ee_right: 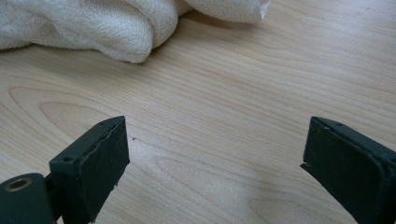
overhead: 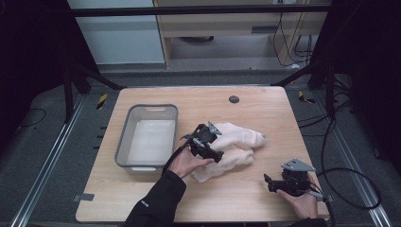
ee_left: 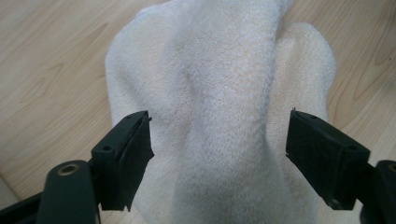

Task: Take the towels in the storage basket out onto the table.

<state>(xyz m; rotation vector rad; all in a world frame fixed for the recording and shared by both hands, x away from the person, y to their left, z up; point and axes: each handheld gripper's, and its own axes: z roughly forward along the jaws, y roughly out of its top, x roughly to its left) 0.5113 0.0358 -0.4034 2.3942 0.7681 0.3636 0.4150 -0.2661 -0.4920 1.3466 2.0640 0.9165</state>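
A crumpled cream towel lies in a heap near the middle of the wooden worktop, just right of a grey bin whose pale inside looks bare. The left gripper hovers over the towel with its jaws spread wide on either side of a raised fold, the pads pressing on nothing. The right gripper sits low at the worktop's near right corner, well apart from the towel, jaws wide open over bare wood and holding nothing.
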